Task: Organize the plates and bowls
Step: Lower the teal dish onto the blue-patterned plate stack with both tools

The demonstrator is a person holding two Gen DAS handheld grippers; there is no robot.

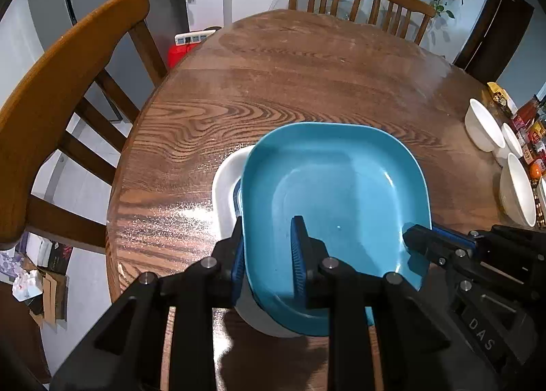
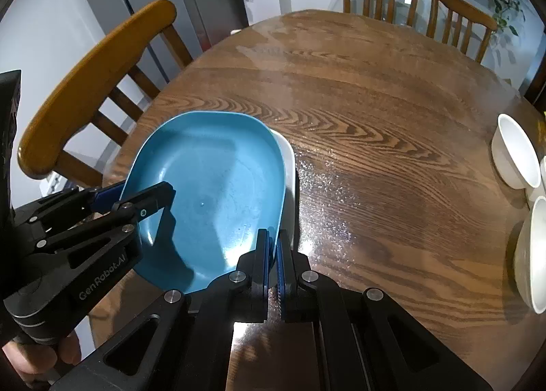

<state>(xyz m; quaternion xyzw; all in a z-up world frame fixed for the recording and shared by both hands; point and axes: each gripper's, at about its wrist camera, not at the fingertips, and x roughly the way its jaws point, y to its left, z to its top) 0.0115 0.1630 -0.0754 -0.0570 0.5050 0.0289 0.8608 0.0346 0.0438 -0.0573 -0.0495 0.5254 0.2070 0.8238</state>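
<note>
A blue plate (image 1: 334,193) with rounded corners hangs tilted just over a white plate (image 1: 223,193) on the wooden table (image 1: 307,77). My left gripper (image 1: 269,247) is shut on the blue plate's near rim, one pad outside and one inside. My right gripper (image 2: 273,254) is shut on the other edge of the blue plate (image 2: 211,179), and it shows at the right in the left wrist view as the right gripper (image 1: 419,241). The left gripper (image 2: 150,200) appears at the left of the right wrist view. The white plate (image 2: 290,162) peeks out beyond the blue one.
Several white bowls (image 1: 484,128) lie on their sides at the table's right edge, seen too as white bowls (image 2: 515,152). Jars and packets (image 1: 529,125) stand behind them. Wooden chairs (image 1: 68,90) ring the table. A hand (image 2: 30,357) holds the left gripper's handle.
</note>
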